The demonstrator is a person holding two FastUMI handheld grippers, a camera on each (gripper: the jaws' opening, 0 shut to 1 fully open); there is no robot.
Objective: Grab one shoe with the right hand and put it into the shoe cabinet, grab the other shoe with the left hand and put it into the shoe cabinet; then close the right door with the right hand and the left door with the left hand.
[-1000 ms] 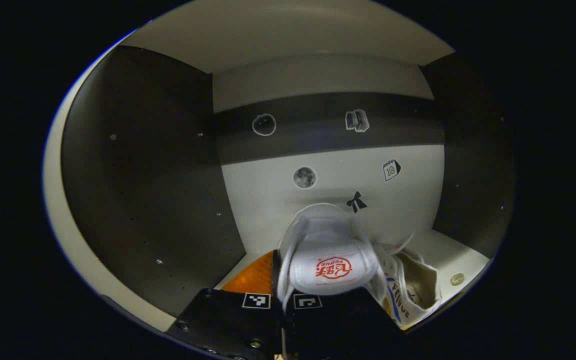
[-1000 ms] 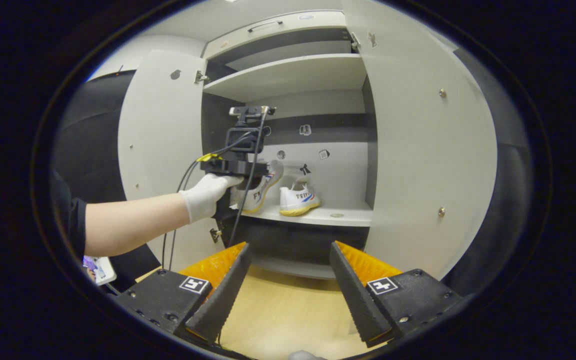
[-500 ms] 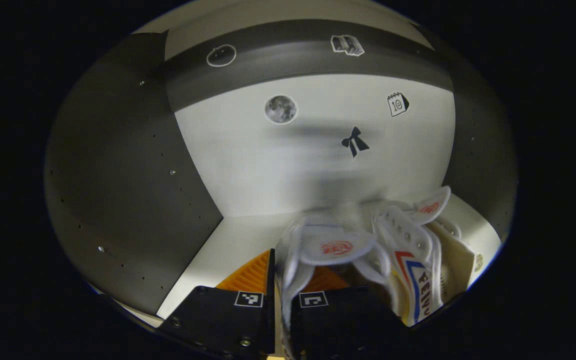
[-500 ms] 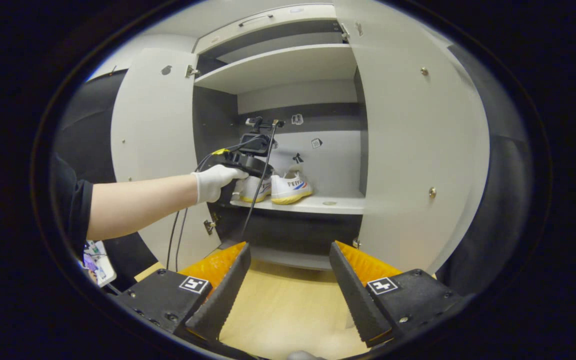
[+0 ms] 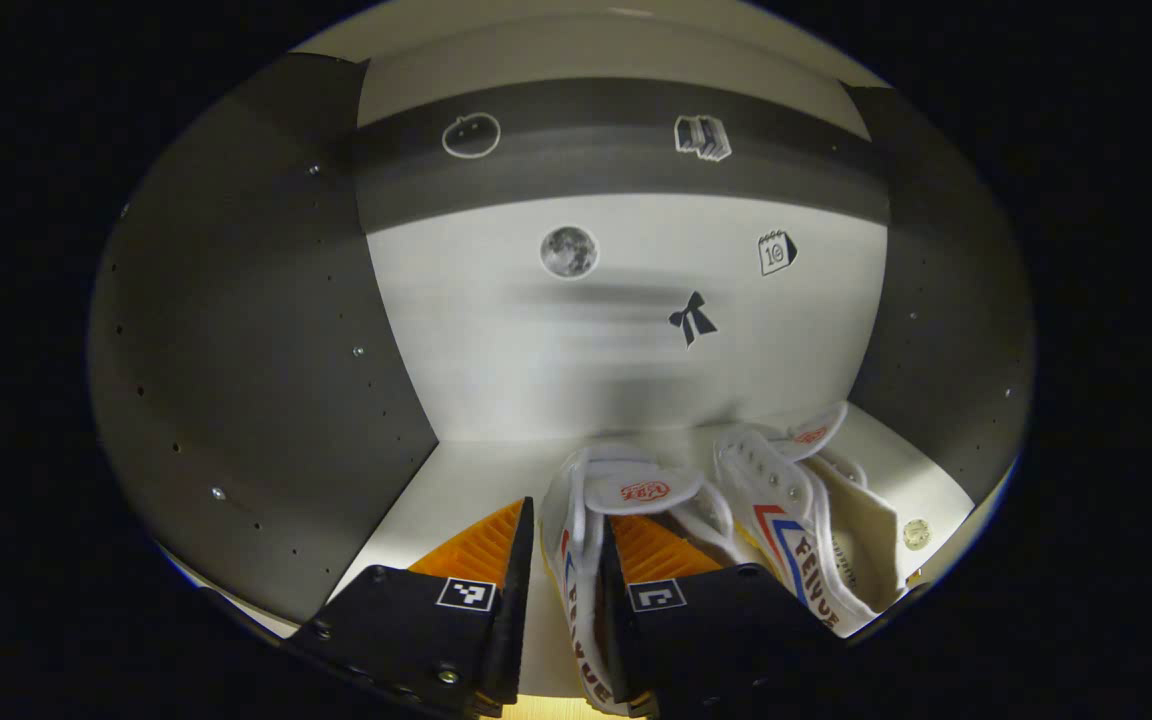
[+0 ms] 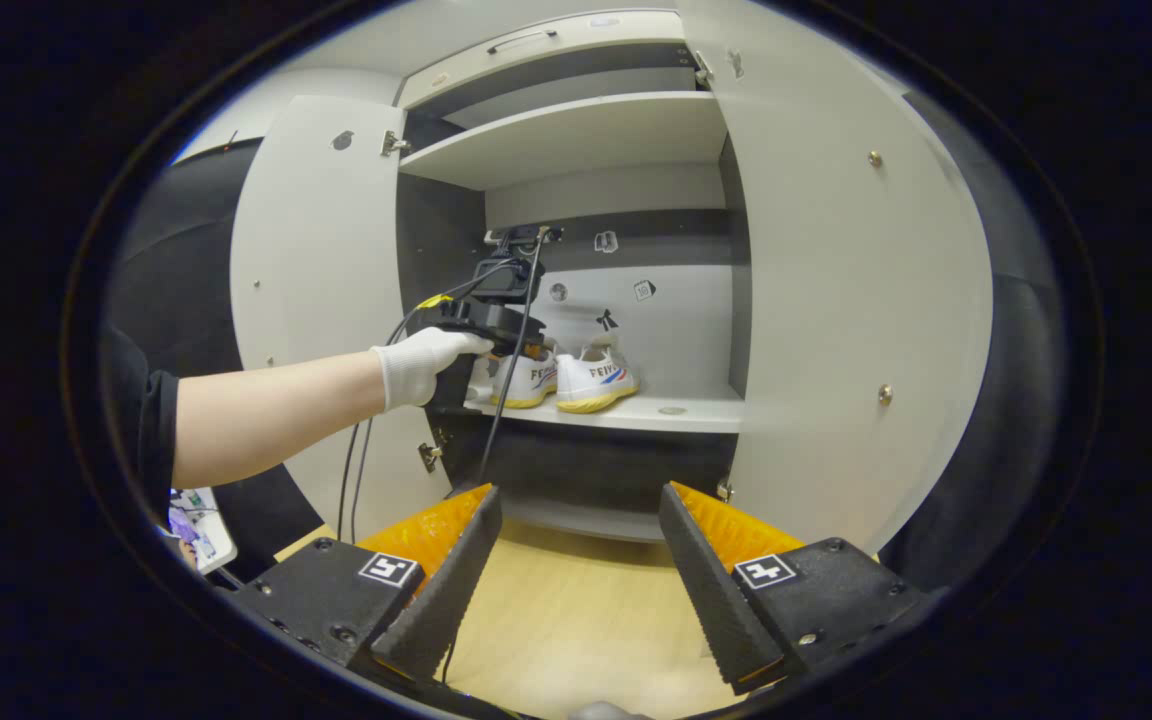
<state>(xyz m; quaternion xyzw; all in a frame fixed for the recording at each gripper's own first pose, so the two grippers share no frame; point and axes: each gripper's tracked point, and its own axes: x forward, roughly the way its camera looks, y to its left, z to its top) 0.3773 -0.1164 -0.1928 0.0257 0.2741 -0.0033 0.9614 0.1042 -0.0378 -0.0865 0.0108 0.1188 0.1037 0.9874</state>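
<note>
Two white shoes with red and blue stripes stand side by side on the cabinet shelf [image 5: 456,490]. In the left gripper view, my left gripper [image 5: 566,515] is slightly open, with the side wall of the left shoe [image 5: 648,490] standing loosely between its fingers. The other shoe [image 5: 806,545] sits just to its right. In the right gripper view, a gloved hand holds the left gripper [image 6: 526,345] over the left shoe [image 6: 528,382], beside the right shoe [image 6: 596,378]. My right gripper [image 6: 579,495] hangs open and empty in front of the cabinet.
Both cabinet doors stand wide open: the left door [image 6: 316,280] and the right door [image 6: 856,300]. Another shelf [image 6: 576,135] lies above. A small round disc [image 5: 917,533] lies on the shelf at the right. Pale wooden floor [image 6: 576,620] runs below.
The left gripper lowered the tilted shoe onto the shelf next to the other shoe, and its fingers have spread apart. The right gripper stayed open, shifting only slightly.
</note>
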